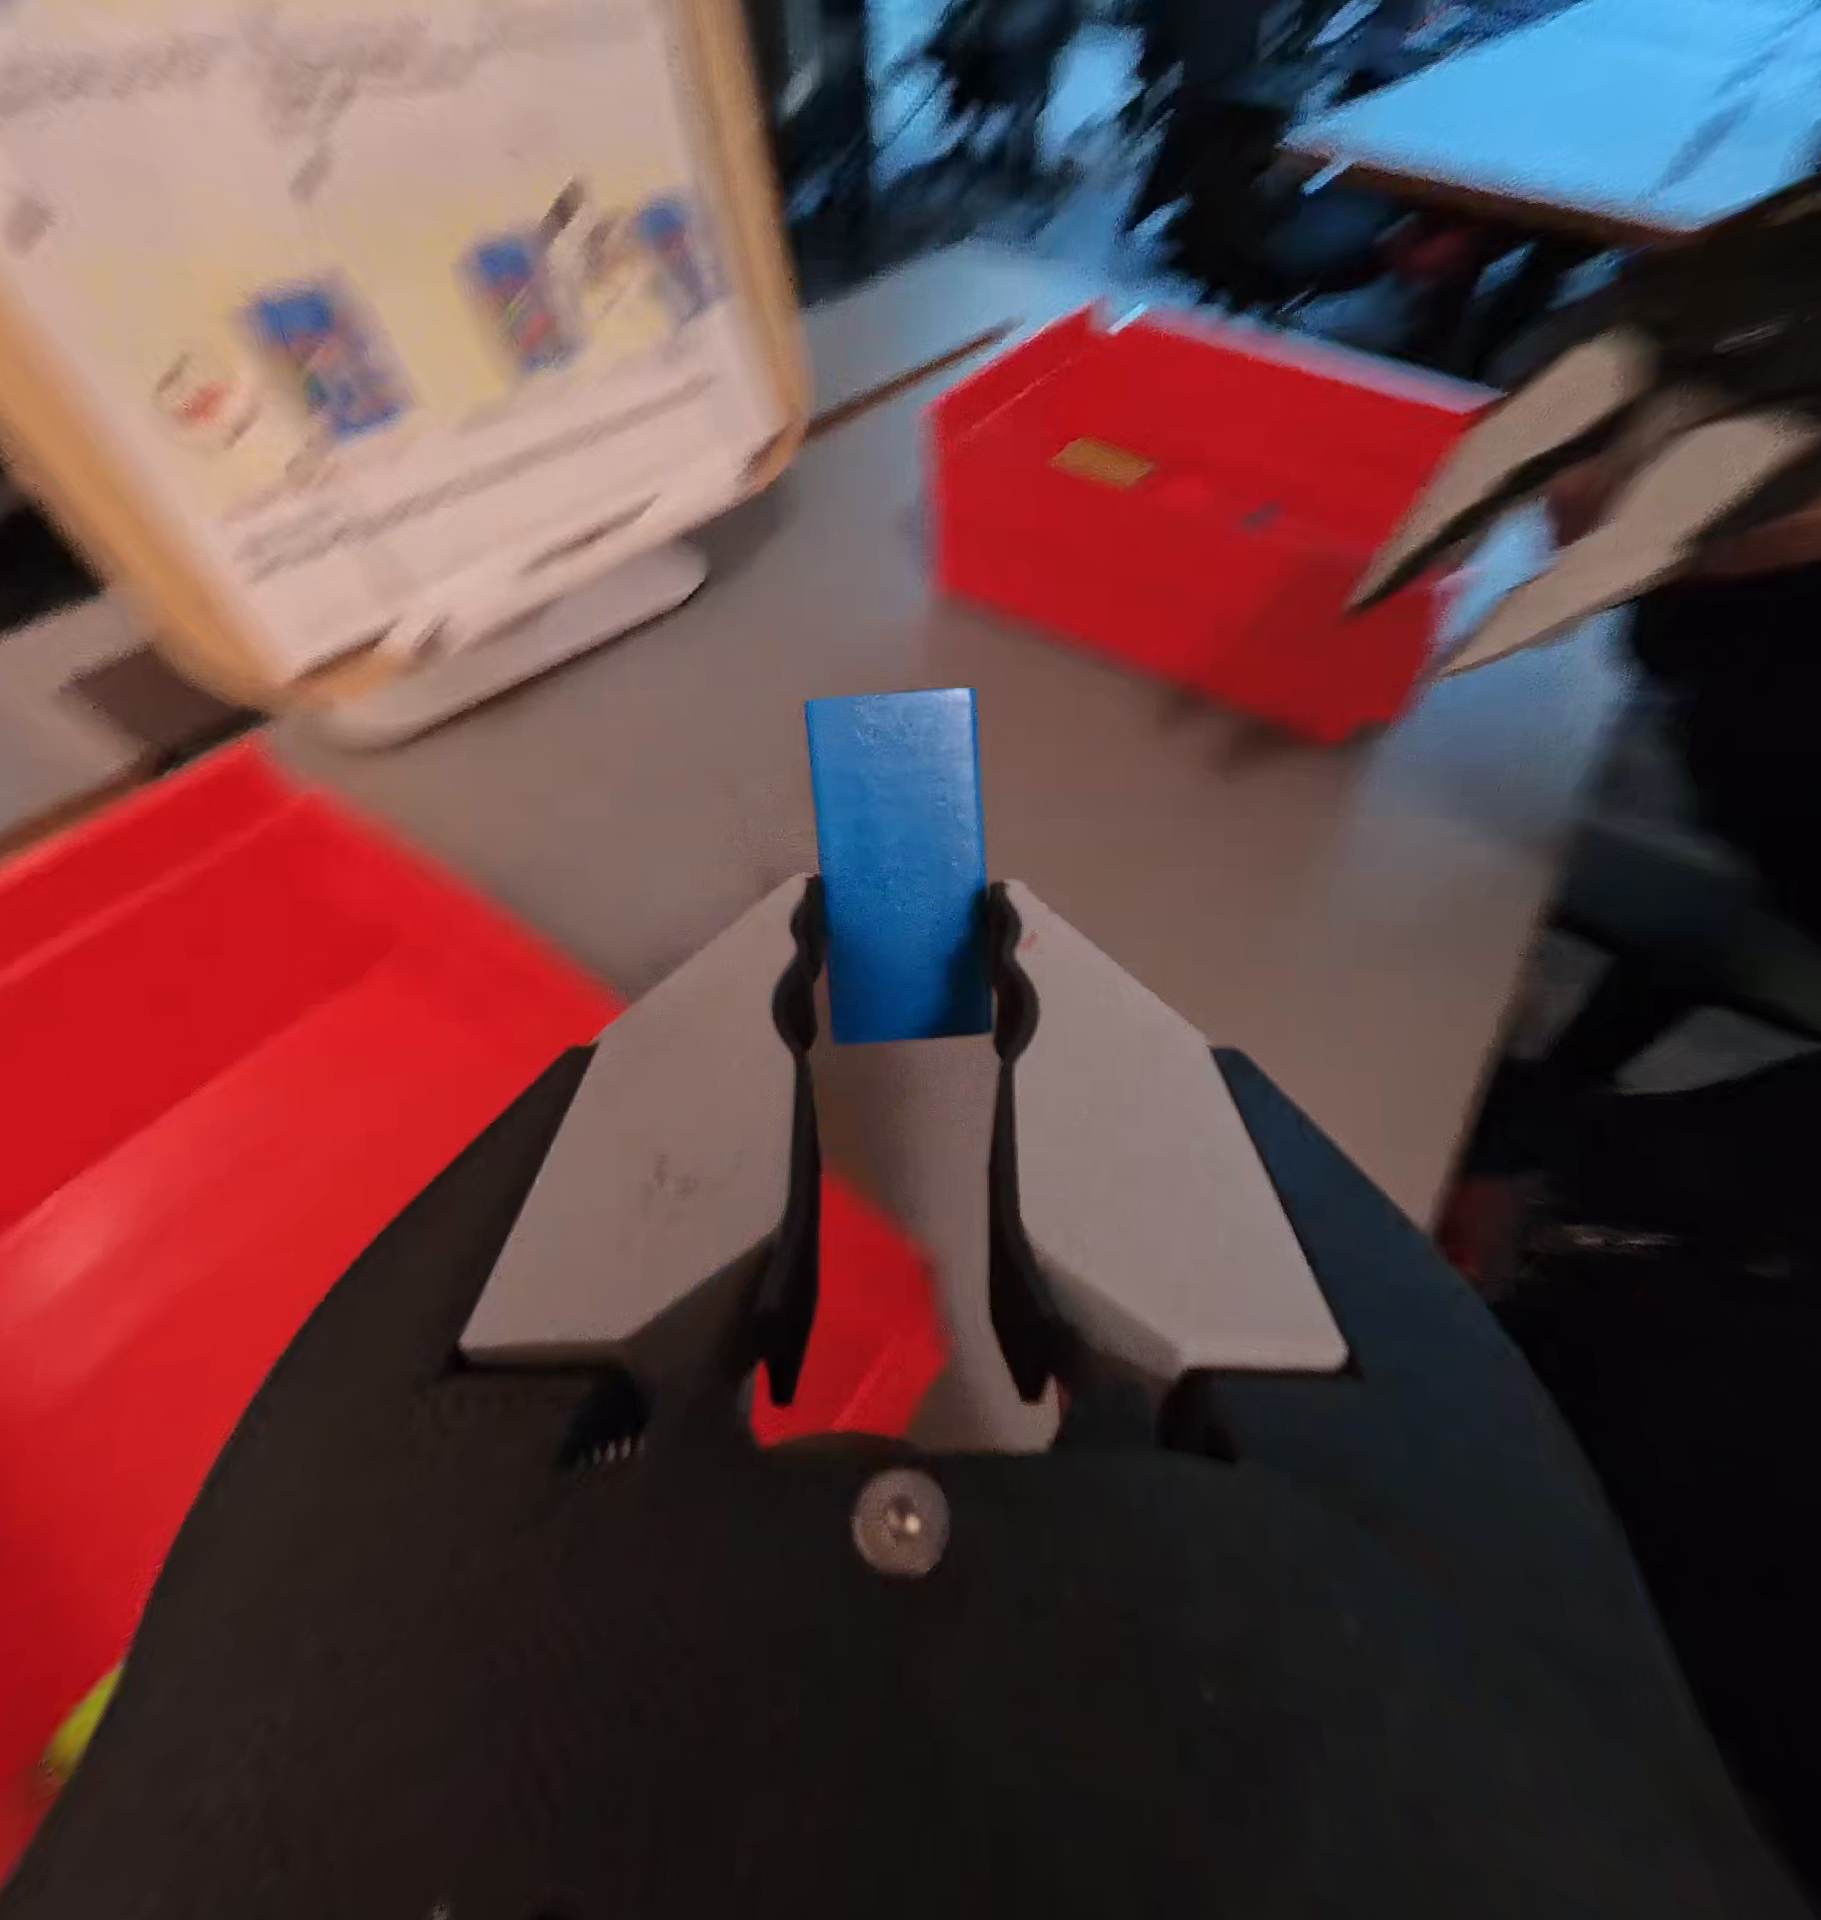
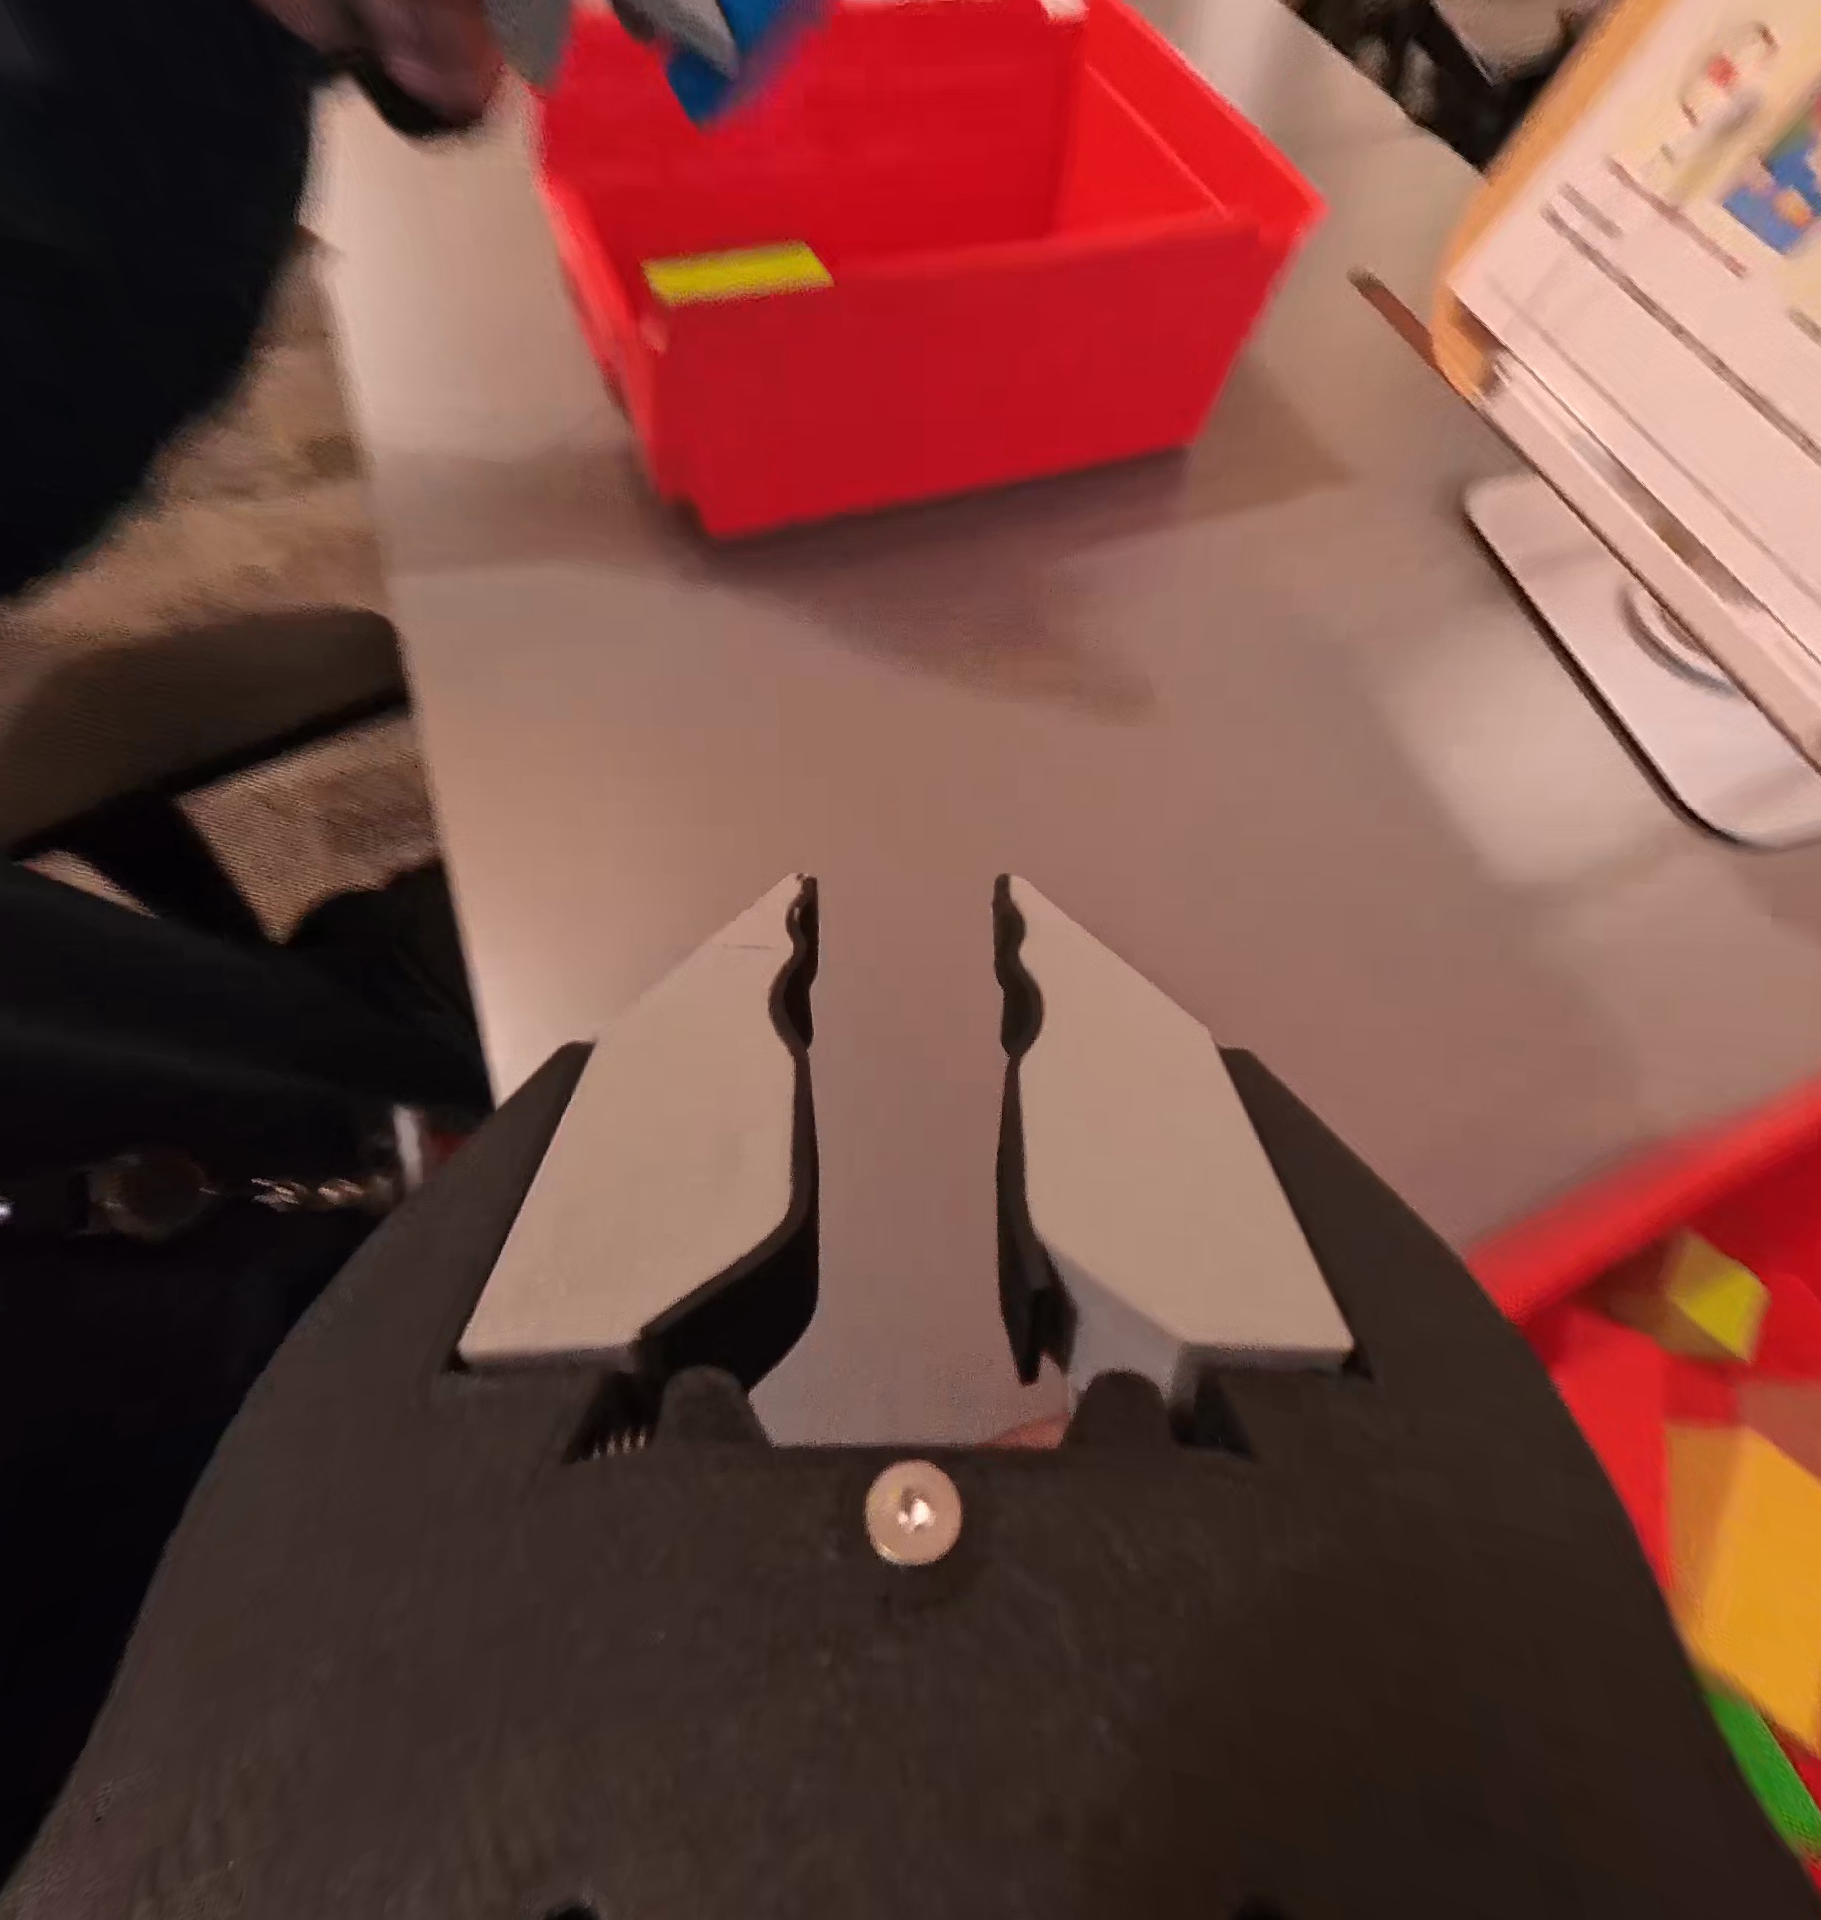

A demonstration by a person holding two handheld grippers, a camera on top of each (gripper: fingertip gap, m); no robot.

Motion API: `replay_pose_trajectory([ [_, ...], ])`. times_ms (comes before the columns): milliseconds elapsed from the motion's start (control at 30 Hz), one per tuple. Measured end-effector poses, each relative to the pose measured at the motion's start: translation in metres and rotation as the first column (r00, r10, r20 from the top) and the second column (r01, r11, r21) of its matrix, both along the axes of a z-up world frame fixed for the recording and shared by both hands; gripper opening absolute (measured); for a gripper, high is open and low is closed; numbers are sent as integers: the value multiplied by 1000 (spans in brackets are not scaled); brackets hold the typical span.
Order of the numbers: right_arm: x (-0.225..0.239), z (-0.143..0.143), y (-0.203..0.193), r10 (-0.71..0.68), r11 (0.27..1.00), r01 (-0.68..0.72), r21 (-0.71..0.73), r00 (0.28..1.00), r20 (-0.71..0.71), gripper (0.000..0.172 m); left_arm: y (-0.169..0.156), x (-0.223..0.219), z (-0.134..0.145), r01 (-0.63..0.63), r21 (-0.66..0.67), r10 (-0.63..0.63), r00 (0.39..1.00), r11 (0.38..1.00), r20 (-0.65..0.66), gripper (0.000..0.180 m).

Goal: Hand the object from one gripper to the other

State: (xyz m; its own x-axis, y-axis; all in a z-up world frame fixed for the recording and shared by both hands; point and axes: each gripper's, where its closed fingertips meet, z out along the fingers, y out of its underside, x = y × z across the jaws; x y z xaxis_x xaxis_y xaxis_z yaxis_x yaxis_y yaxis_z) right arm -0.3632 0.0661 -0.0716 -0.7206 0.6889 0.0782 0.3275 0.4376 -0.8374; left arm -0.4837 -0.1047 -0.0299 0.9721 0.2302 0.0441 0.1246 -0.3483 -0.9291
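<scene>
left gripper (image 1: 901,961): clamped on a blue block (image 1: 898,862), both pads pressed on its long sides; only the lower half is gripped, the upper half sticks out toward 12 o'clock.
right gripper (image 2: 904,961): part open, nothing between the fingers, only bare bench (image 2: 885,727) below; in the left wrist view it sits at 2 o'clock, well apart from the block.
task thing: blue block held in the air in the left gripper, above the bench, not yet at the other gripper.
risk, slip: shallow hold on smooth painted sides; a bump from the incoming fingers could tilt or drop the block.
risk, gap: right gripper looks hardly wider than the block, so the fingertips may hit its end rather than straddle it.
risk, timing: letting go before the other pads press means a drop onto the bench.
risk, blur: both views smeared, alignment is hard to judge.
near bin (image 2: 1716,1455): red, at 4 o'clock, coloured blocks inside.
far bin (image 2: 937,312): red, at 12 o'clock, yellow label, too blurred to read.
sign board (image 1: 366,312): at 10 o'clock, printed pictures and lines, unreadable.
brands: none legible.
</scene>
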Motion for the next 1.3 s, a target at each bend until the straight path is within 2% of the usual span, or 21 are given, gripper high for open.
replay_pose_trajectory([
  [67,4,19,-27,88,990,-89,-111,996,-12,35,23,41,22,146,116,-144,989,982,-21,27],
  [133,6,38,-49,143,966,-146,-212,989,-31,35,43,78,33,270,205,-272,962,941,-20,27],
  [333,14,73,-85,237,897,-252,-363,968,-87,42,82,136,35,427,334,-452,892,840,-2,27],
  [433,19,85,-88,267,850,-283,-444,959,-100,36,90,143,30,445,346,-473,881,826,-4,27],
  [500,17,85,-86,254,849,-271,-454,962,-100,28,93,147,29,455,361,-485,875,814,-7,27],
  [700,18,85,-86,279,818,-294,-495,954,-106,27,97,150,27,474,411,-536,843,779,43,27],
  [900,17,81,-88,323,775,-304,-553,944,-67,29,102,151,22,482,399,-542,839,780,46,27],
  [1033,12,78,-87,284,823,-283,-493,956,-74,28,102,147,19,469,422,-543,837,776,70,27],
  [1167,0,73,-77,218,873,-215,-437,975,-44,28,103,131,9,408,404,-483,870,819,99,27],
  [1233,0,80,-62,192,887,-196,-419,980,-52,28,96,130,14,411,424,-493,864,807,100,25],
  [1300,-2,84,-30,112,932,-129,-339,991,-69,28,91,125,14,398,394,-470,876,828,104,26],
])
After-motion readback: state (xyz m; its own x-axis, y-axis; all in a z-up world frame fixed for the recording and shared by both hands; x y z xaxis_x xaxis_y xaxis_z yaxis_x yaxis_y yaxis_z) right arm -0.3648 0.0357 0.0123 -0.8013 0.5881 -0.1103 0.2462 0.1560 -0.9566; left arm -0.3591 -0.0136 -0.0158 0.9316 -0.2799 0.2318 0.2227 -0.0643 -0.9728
